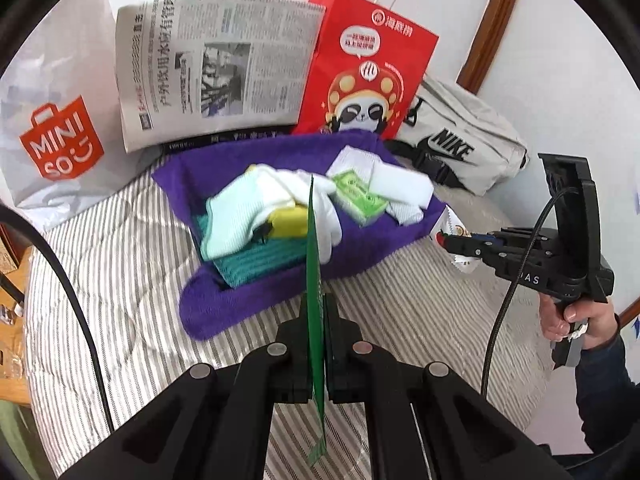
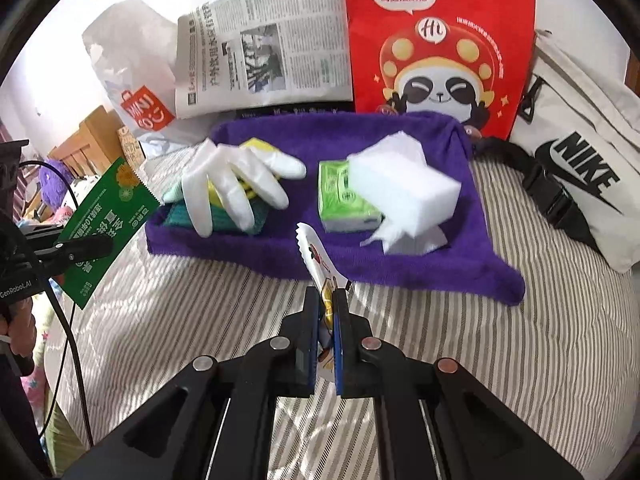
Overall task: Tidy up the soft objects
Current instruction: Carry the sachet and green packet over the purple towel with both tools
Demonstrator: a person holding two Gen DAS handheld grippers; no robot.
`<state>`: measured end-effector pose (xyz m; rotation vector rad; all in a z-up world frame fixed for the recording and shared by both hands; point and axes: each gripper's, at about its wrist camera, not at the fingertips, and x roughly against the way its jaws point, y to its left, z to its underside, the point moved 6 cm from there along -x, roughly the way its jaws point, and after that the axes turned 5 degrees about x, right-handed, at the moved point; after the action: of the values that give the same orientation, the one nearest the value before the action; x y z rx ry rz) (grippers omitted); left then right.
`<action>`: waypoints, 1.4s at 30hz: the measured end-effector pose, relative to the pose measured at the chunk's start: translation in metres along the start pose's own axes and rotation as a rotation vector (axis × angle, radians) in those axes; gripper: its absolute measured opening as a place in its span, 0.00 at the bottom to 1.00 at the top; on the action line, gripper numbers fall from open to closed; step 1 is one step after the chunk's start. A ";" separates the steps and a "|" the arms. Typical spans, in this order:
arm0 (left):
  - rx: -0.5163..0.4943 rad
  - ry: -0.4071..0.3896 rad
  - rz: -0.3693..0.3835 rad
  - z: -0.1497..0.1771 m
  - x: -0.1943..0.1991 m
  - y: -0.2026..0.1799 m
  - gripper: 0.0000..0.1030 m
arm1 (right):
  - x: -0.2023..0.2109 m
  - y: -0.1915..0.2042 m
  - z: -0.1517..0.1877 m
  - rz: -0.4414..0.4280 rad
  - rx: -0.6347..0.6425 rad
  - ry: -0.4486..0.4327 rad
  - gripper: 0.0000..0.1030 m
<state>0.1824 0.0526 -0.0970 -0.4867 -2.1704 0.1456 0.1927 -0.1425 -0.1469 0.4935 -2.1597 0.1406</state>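
A green sachet [image 1: 314, 280] is pinched by the left gripper [image 1: 316, 320], a white sachet [image 2: 320, 264] by the right gripper [image 2: 326, 304]. Glove, tissues and sponges are already gathered on the purple towel [image 2: 420, 264] at twelve o'clock; both sachets remain unplaced.
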 end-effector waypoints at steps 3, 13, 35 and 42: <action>0.014 -0.015 -0.004 -0.011 0.003 0.001 0.05 | 0.002 0.001 -0.011 0.001 0.008 -0.013 0.06; 0.050 -0.029 -0.008 -0.045 -0.009 0.013 0.05 | 0.000 -0.005 -0.054 0.018 0.022 -0.052 0.06; 0.084 0.013 0.059 -0.122 -0.073 0.010 0.05 | -0.074 -0.049 -0.129 0.057 0.001 -0.026 0.06; 0.101 0.031 0.080 -0.127 -0.084 0.012 0.05 | -0.109 -0.051 -0.124 0.033 0.006 0.035 0.08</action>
<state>0.3314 0.0213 -0.0867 -0.5146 -2.1030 0.2889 0.3638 -0.1220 -0.1636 0.4555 -2.1345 0.1724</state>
